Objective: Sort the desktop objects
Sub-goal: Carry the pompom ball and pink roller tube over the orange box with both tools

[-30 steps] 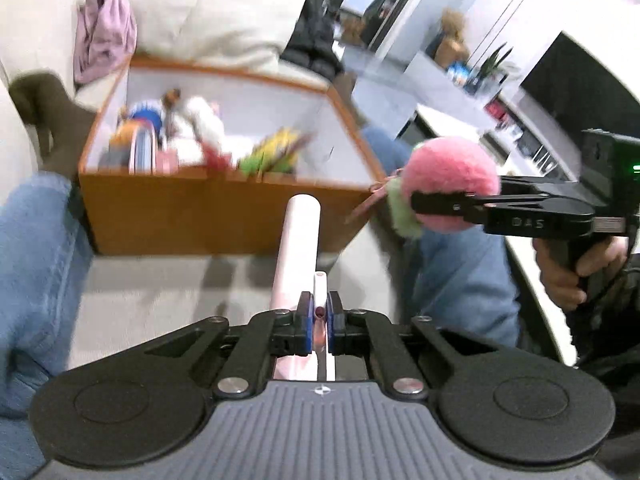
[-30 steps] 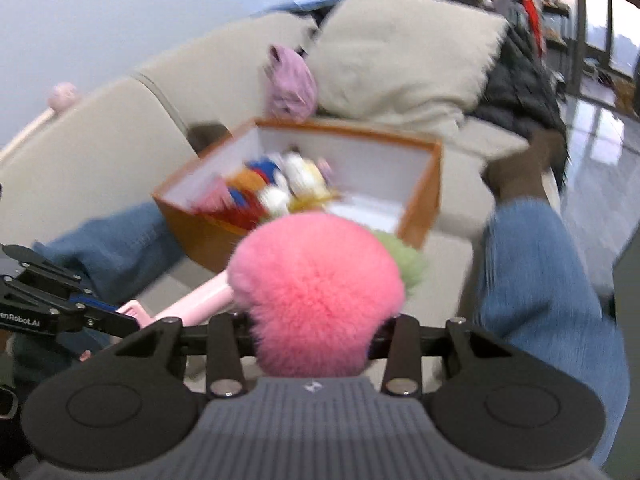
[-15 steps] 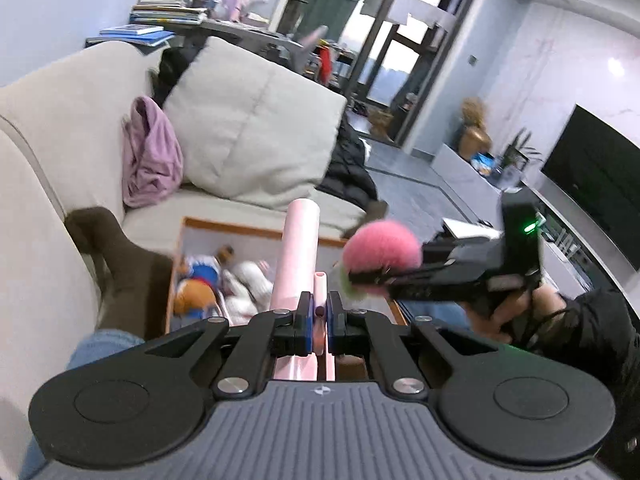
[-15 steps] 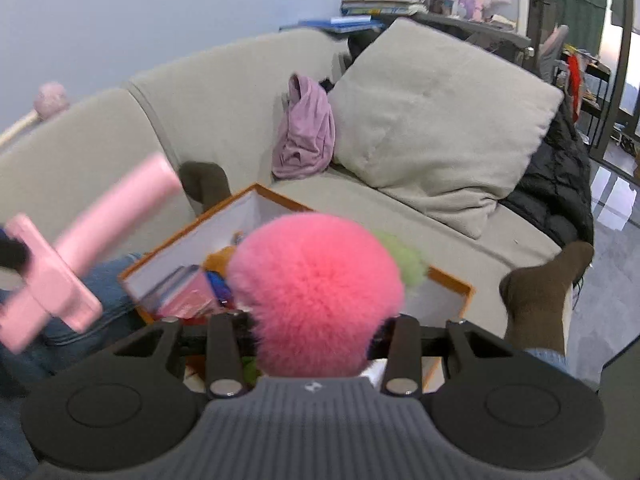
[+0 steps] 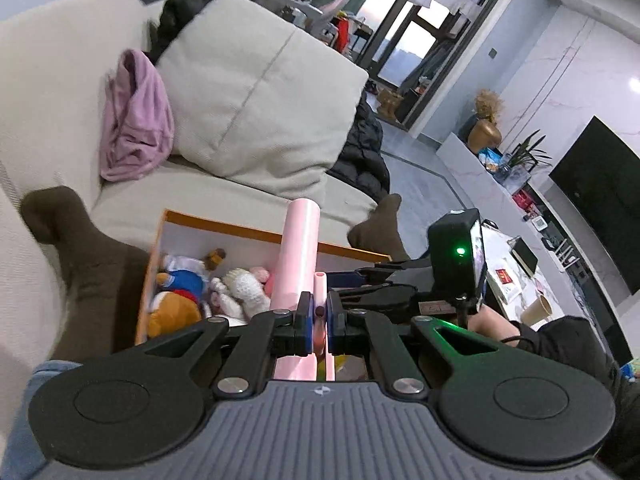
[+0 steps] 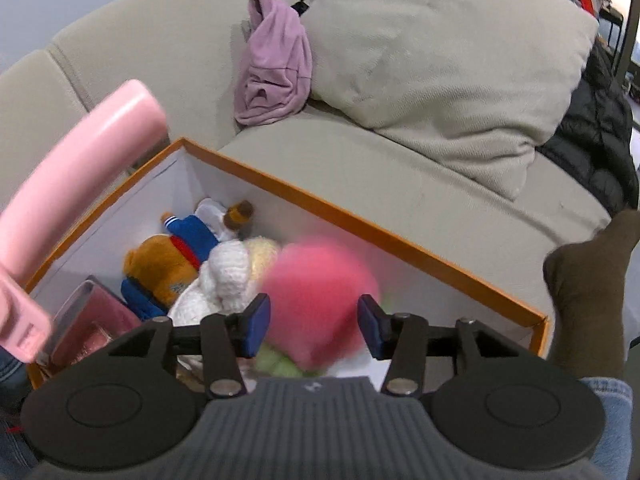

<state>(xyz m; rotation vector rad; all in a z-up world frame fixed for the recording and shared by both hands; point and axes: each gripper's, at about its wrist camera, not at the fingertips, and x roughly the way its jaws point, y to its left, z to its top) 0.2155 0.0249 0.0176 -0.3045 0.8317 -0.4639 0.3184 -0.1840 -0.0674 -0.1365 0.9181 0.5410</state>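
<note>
An orange-rimmed box [image 6: 360, 220] with white walls sits on the sofa and holds plush toys [image 6: 188, 256]. My right gripper [image 6: 314, 326] is open above the box. A blurred pink plush ball [image 6: 320, 296] with a green tuft lies between and below its fingers, free of the pads. My left gripper [image 5: 318, 316] is shut on a pink tube-shaped object [image 5: 300, 248], held over the box's near side; it also shows at the left in the right wrist view [image 6: 76, 184]. The box shows in the left wrist view [image 5: 224, 226] with the toys [image 5: 192, 292] inside.
A beige sofa with a large cushion [image 6: 452, 56] and a purple garment [image 6: 276, 64] lies behind the box. The person's legs in brown socks [image 5: 80, 264] flank the box. A black jacket [image 6: 596, 128] lies at the right. A coffee table [image 5: 516, 272] stands beyond.
My right gripper has opened and let go of the pink plush ball, which is dropping into the box. Both grippers have moved closer over the box.
</note>
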